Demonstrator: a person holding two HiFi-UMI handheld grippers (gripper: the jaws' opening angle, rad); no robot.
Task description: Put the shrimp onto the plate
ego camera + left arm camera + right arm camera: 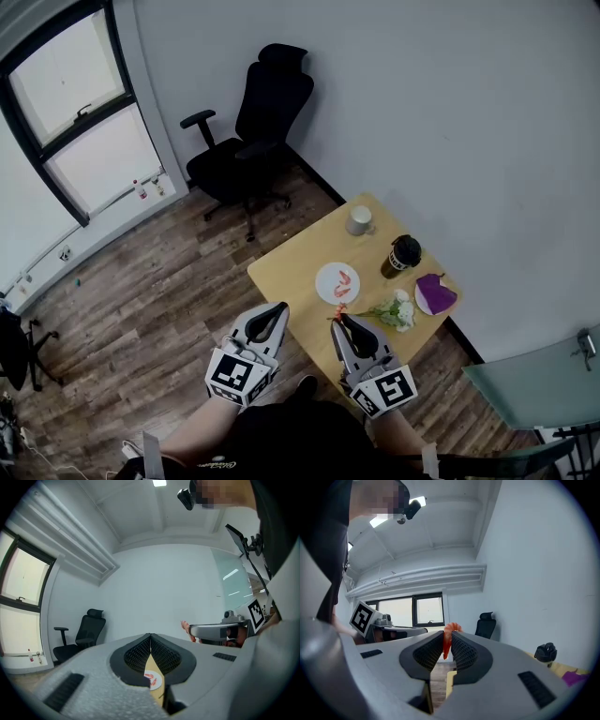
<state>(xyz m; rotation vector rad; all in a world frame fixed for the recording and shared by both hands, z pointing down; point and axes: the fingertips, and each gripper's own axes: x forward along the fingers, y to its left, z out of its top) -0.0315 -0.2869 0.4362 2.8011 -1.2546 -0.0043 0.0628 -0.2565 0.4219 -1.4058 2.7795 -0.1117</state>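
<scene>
We hold the right tongs (343,322) clamped on a shrimp (449,631). Its orange body is pinched between the ribbed pads, and the curled end pokes up past the tips. In the head view this shrimp shows at the tongs' tip, in the lower middle of the frame. It sits just below the white plate (323,292) and not yet over it, and seems to be held in the air above the near part of the tabletop (295,255). A second shrimp (344,277) already lies on the plate, so we judge the task partly done and this one on its way. Gripping far out near the tips makes sense to us, since a small soft thing can then be set down without the tongs' bulk knocking the plate.

The left tongs (150,640) are closed together with nothing between them, and through the slit under their pads we glimpse the plate. In the head view they hang left of centre, near the tabletop's left edge, most likely kept out of the working side's way.

Just right of the right tongs lies a white-and-green bunch (394,312), with a purple item (436,292), a dark cup (404,253) and a white cup (360,220) further up the frame. We would keep the shrimp left of that bunch.
</scene>
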